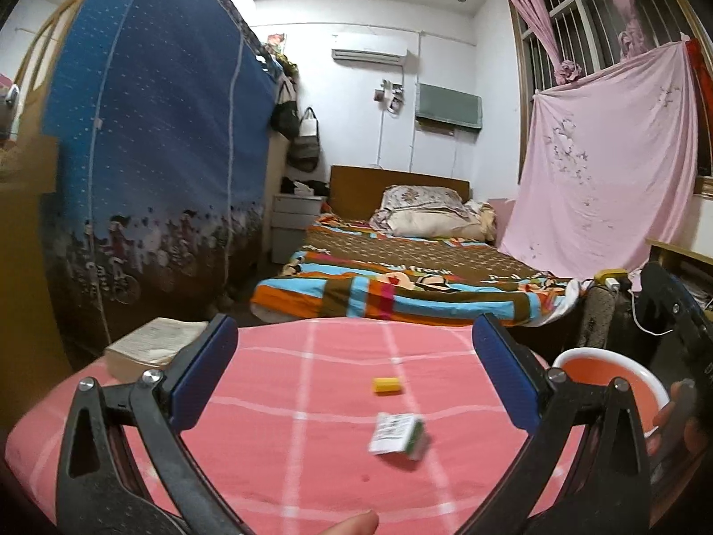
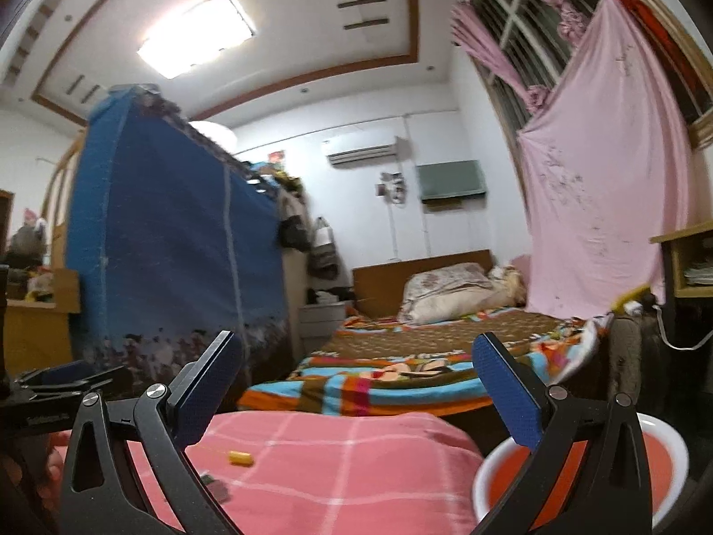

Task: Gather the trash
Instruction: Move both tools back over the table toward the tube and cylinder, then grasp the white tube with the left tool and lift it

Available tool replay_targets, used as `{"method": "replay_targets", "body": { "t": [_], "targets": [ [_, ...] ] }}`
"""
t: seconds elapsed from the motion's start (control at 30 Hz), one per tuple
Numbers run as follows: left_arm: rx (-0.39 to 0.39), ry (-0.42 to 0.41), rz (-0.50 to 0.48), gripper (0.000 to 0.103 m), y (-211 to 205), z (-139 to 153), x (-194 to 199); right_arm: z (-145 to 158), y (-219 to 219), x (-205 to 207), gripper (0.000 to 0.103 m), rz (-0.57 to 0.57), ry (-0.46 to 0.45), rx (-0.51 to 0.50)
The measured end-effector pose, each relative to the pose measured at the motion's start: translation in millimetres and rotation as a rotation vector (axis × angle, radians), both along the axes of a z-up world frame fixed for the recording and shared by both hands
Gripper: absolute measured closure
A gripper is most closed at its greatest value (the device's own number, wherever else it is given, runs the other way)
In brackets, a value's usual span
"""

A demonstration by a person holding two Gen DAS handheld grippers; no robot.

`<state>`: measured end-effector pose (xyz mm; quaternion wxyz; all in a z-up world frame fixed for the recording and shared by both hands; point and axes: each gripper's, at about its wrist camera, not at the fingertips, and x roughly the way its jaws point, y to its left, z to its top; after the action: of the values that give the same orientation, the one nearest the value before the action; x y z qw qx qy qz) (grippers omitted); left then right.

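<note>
On the pink checked cloth (image 1: 312, 401), a yellow piece (image 1: 387, 385) lies at twelve o'clock of a crumpled packet (image 1: 396, 434); left gripper (image 1: 354, 376) and right gripper (image 2: 356, 390) gape wide, empty.

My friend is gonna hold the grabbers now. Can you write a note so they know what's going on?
Left gripper: open, holding nothing.
Right gripper: open, holding nothing.
Trash lies on the pink checked cloth: a small yellow piece and, nearer you, a crumpled white-and-green packet.
The orange basin with a white rim sits at the cloth's right edge; nothing shows in the part you can see.
A book lies at the far left; probably not trash.
Done: nothing collected that can be seen.
Left: pick up both pieces, probably into the basin.
</note>
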<state>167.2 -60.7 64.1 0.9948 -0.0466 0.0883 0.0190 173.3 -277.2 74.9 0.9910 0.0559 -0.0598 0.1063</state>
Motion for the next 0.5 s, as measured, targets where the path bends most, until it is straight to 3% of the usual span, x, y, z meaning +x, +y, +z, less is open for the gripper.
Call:
{"method": "replay_targets", "body": {
  "t": [0.23,0.5],
  "targets": [
    [0.019,0.026,0.0,0.013,16,-19,-2,-7,29,16,0.0,0.046,0.066,-0.126],
    [-0.002,0.14,-0.117,0.014,14,-28,14,-19,35,52,0.0,0.08,0.267,-0.168]
  ]
}}
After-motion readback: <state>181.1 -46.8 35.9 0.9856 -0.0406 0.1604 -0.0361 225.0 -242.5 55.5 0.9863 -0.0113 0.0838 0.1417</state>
